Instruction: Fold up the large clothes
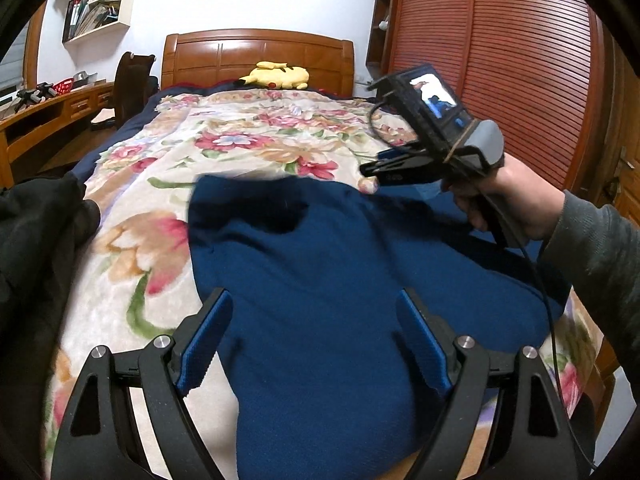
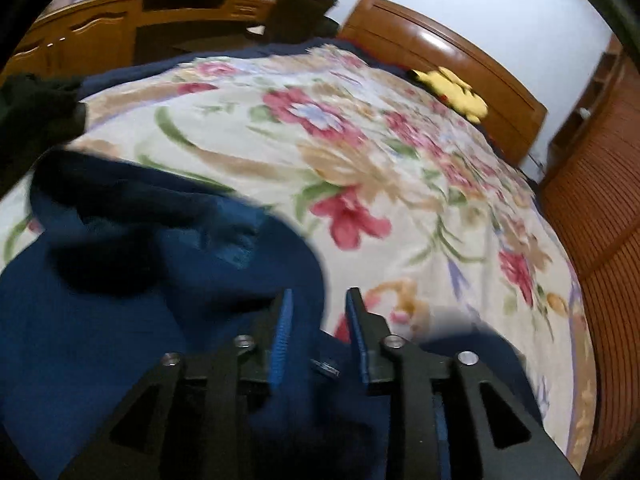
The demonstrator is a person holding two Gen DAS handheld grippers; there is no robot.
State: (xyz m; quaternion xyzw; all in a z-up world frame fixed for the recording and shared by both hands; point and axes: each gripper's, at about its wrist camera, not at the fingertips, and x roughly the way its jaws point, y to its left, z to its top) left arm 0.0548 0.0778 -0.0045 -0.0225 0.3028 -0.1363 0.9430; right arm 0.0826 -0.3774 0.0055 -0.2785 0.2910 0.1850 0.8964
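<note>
A dark blue garment (image 1: 320, 260) lies spread and rumpled on the flowered bedspread (image 1: 224, 148), filling the near middle of the left wrist view. My left gripper (image 1: 314, 294) hovers just over it, jaws wide apart with nothing between the pads. A hand holds my right gripper (image 1: 368, 171) above the garment's far right edge. In the right wrist view the right gripper (image 2: 320, 296) stands partly open over the blue garment (image 2: 140, 280) and its edge; no cloth is pinched between the blue pads (image 2: 282, 332). That view is blurred.
A dark green-black garment (image 1: 36, 232) is heaped at the bed's left edge. A yellow plush toy (image 1: 280, 76) lies by the wooden headboard (image 1: 256, 52). A desk (image 1: 48, 116) and chair (image 1: 132, 84) stand left of the bed, a slatted wardrobe (image 1: 500, 60) right.
</note>
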